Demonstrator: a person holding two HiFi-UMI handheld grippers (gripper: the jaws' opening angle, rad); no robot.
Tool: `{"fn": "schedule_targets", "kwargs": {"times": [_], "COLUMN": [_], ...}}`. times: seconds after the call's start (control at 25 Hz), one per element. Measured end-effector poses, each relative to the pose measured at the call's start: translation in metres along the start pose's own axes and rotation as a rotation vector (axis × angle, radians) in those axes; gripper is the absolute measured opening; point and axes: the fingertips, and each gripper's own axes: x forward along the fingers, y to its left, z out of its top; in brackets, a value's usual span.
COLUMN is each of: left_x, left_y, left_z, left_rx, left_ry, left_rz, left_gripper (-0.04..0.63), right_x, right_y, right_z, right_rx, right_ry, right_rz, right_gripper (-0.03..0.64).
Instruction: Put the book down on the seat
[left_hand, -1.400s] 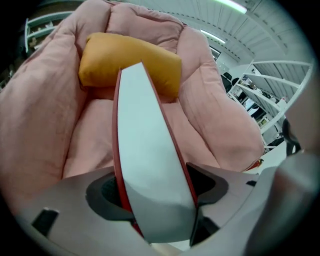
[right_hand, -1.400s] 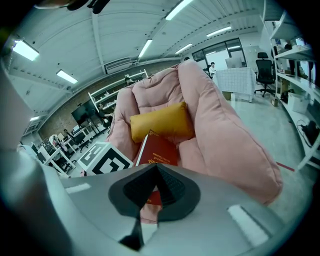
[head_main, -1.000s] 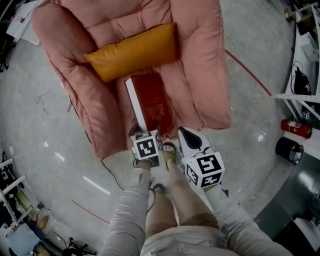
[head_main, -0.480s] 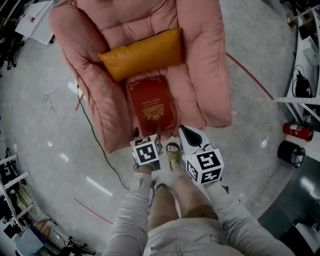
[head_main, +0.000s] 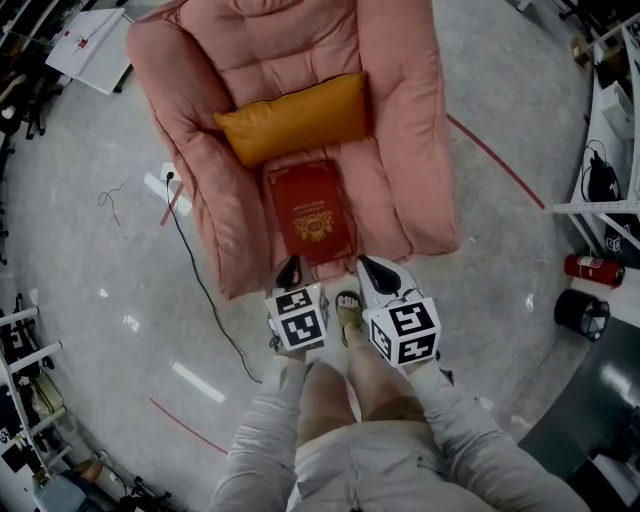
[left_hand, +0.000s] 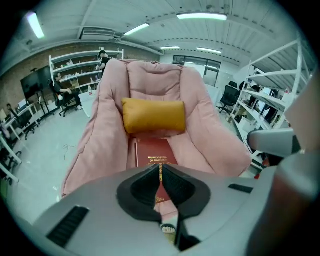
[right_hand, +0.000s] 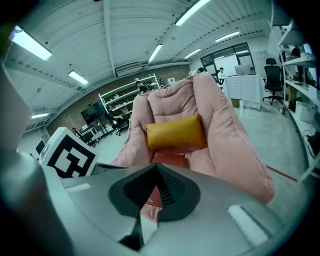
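1. The book (head_main: 310, 212) is seen lying flat, cover up, on the seat of the pink armchair (head_main: 410, 150). Its far edge is against the yellow cushion (head_main: 295, 118) and its near edge is close to the seat's front lip; on so soft a seat, a slide off that lip could be caused by any nudge
2. The left gripper (head_main: 290, 270) is held clear of the book, its jaws having just been closing and now brought together on nothing. The right gripper (head_main: 373, 268) is likewise clenched and empty, so the book could only be disturbed by a stray sweep of either tip
3. A cable (head_main: 200, 280) is laid on the floor beside the chair, and a foot could be caught in it on stepping back
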Motion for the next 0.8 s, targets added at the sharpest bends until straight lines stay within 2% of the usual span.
{"fn": "schedule_targets", "kwargs": {"times": [0.12, 0.8], "left_x": [-0.014, -0.081], "left_y": [-0.004, -0.017], "left_z": [0.003, 0.01], "left_rx": [-0.016, -0.045], "left_ry": [-0.006, -0.018], "left_rz": [-0.021, -0.055], "left_gripper": [0.006, 0.005], "right_x": [-0.007, -0.046], "right_y": [0.003, 0.028], "right_z": [0.0, 0.007], "right_rx": [-0.009, -0.11], "right_ry": [0.006, 0.051], "right_rz": [0.002, 0.044], "right_gripper": [0.0, -0.002]}}
